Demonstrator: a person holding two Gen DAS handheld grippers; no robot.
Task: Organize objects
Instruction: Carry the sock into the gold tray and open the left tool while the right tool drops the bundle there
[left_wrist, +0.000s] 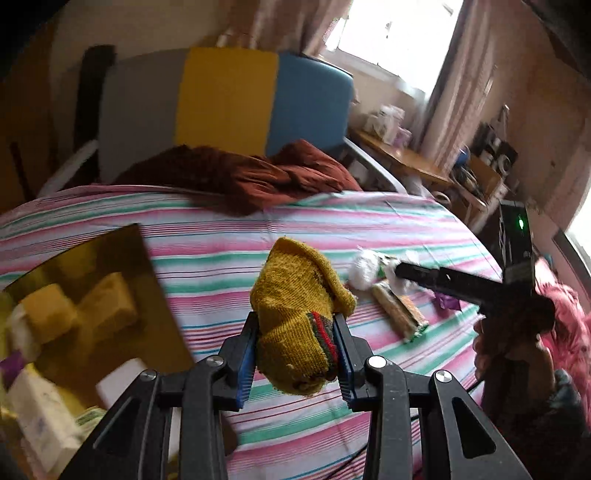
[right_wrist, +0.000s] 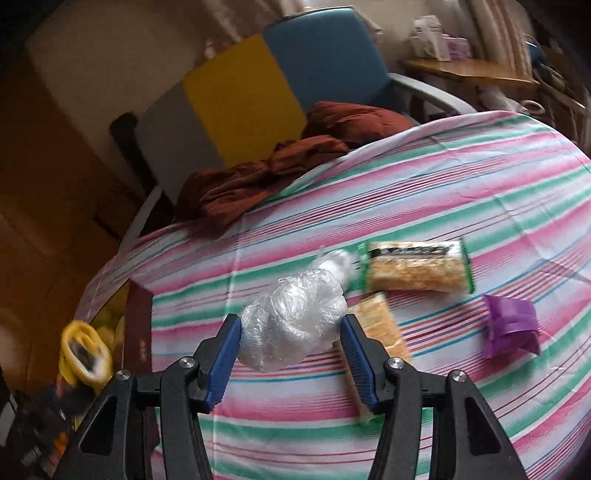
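Note:
My left gripper (left_wrist: 295, 325) is shut on a mustard-yellow knitted sock (left_wrist: 295, 317) with a red and green striped cuff, held above the striped bed sheet (left_wrist: 369, 229). My right gripper (right_wrist: 291, 325) has its jaws around a crumpled clear plastic bag (right_wrist: 291, 325) on the bed; its pads touch both sides. In the left wrist view the right gripper (left_wrist: 400, 271) shows as a black bar reaching the white bag (left_wrist: 365, 271). Two snack packets (right_wrist: 417, 267) (right_wrist: 380, 328) and a purple wrapper (right_wrist: 511, 326) lie to the right of the bag.
A yellow-tinted open box (left_wrist: 74, 314) with several packets stands at the bed's left edge. A rust-brown cloth (left_wrist: 240, 177) lies by the grey, yellow and blue headboard (left_wrist: 225, 99). A wooden side table (left_wrist: 406, 158) stands at the right.

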